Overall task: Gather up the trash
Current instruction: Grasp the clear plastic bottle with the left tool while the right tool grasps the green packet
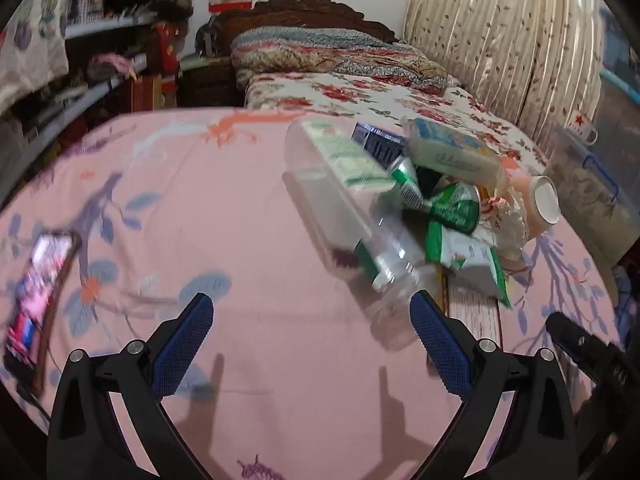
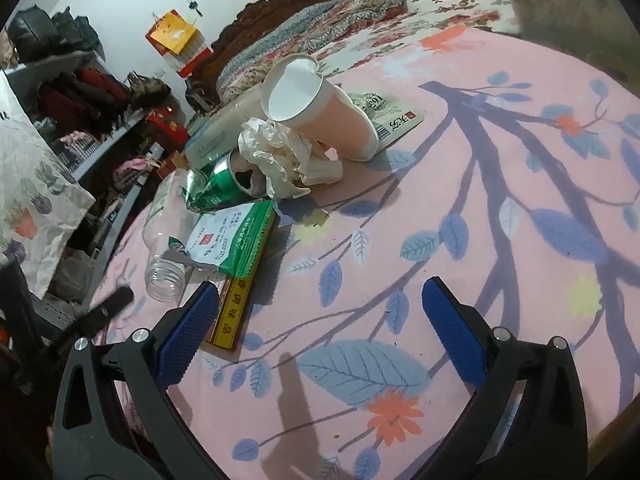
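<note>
1. Your left gripper (image 1: 310,330) hangs over the pink floral cloth (image 1: 248,216) on the worktop, fingers (image 1: 182,344) spread wide, nothing between them.
2. Your right gripper (image 2: 318,322) is also spread wide and empty, low over the same cloth (image 2: 480,200).
3. The trash sits in one heap toward the worktop's far right part in the left view.
4. Clear plastic bottle (image 1: 340,216) lies on its side, uncapped, mouth toward your left gripper and just beside its right finger; the picture is blurred there.
5. Crushed green can (image 2: 228,184) lies in the heap's middle, touching the crumpled tissue (image 2: 280,156).
6. Pink paper cup (image 2: 320,112) lies tipped over, mouth toward your right camera, resting against the tissue and a printed card (image 2: 396,120).
7. Green-and-white packet (image 2: 232,240) lies flat, overlapping a yellow-edged box (image 2: 236,312) whose near end is just beside your right gripper's left finger.
8. White tissue pack (image 1: 452,152) and a dark blue box (image 1: 378,142) top the heap's far side.
9. A phone (image 1: 36,308), screen lit, lies near the worktop's left edge, well apart from the heap.
</note>
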Demonstrator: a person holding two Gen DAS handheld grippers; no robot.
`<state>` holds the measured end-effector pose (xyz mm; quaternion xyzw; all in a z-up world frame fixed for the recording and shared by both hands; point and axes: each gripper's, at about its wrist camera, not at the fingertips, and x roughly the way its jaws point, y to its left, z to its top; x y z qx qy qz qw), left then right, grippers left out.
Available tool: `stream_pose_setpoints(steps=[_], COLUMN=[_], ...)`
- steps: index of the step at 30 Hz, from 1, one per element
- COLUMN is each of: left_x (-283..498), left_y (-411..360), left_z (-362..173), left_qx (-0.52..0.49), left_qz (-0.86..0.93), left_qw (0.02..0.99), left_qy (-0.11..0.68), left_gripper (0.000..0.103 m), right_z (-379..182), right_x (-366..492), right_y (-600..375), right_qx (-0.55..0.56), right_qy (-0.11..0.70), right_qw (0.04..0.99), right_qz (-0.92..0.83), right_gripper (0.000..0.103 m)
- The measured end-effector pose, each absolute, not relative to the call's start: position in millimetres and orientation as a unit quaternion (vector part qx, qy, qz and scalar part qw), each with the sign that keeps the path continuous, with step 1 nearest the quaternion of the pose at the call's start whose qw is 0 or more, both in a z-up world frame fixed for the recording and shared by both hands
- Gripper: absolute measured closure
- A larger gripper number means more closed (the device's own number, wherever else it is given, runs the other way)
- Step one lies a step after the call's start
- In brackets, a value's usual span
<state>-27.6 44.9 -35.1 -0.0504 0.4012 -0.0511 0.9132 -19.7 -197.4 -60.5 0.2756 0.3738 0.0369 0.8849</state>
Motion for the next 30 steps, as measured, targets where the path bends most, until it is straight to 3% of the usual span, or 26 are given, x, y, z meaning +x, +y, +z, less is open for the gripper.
stream_pose_setpoints(steps=[5,7,8,11,14,17,19,21,22,23,24,25,30], left_x=[-43.5,-46.5,-46.2,-32.8,-3.6,22.5,42.1,55.2,64.7,66.4,67.7,67.7,47.4], left_y=[55.0,54.8,53.9,48.8,40.6,31.4,22.9,17.0,12.3,14.2,15.8,19.6,46.0], left_z=[-51.8,-43.7,-38.8,-27.4,-25.6,-23.3,-24.6,-27.1,-33.0,-35.5,-38.9,-41.5,-43.1], left_qx=[-0.105,-0.096,-0.094,-0.104,-0.135,-0.148,-0.156,-0.151,-0.138,-0.131,-0.128,-0.139,-0.143], left_qz=[-0.084,-0.092,-0.101,-0.142,-0.184,-0.186,-0.193,-0.183,-0.161,-0.148,-0.14,-0.147,-0.144], left_qw=[0.896,0.905,0.907,0.894,0.866,0.86,0.854,0.853,0.855,0.856,0.856,0.851,0.859], left_qy=[0.424,0.405,0.398,0.411,0.445,0.451,0.457,0.465,0.473,0.477,0.48,0.485,0.471], left_gripper=[0.009,0.009,0.009,0.01,0.026,0.027,0.027,0.03,0.033,0.048,0.049,0.062,0.065], right_z=[-56.1,-52.4,-49.9,-43.8,-43.6,-51.9,-57.4,-63.9,-63.9,-60.4,-55.4,-49.3,-30.2], right_x=[-14.9,-13.7,-11.8,0.3,23.5,50.7,64.9,73.0,71.9,66.9,61.5,56.2,20.8], right_y=[-195.4,-194.5,-192.8,-182.7,-182.5,-183.4,-175.5,-165.7,-164.8,-164.5,-165.1,-165.0,-183.2], right_qx=[0.255,0.247,0.241,0.225,0.252,0.281,0.28,0.282,0.282,0.273,0.26,0.245,0.227], right_qy=[0.379,0.374,0.372,0.374,0.382,0.404,0.421,0.439,0.437,0.428,0.418,0.407,0.356], right_qw=[0.889,0.893,0.895,0.894,0.878,0.856,0.844,0.829,0.829,0.837,0.848,0.859,0.887], right_qz=[0.036,0.04,0.051,0.1,0.14,0.16,0.18,0.201,0.204,0.203,0.198,0.19,0.188], right_gripper=[0.003,0.01,0.019,0.026,0.031,0.034,0.043,0.074,0.078,0.081,0.083,0.083,0.088])
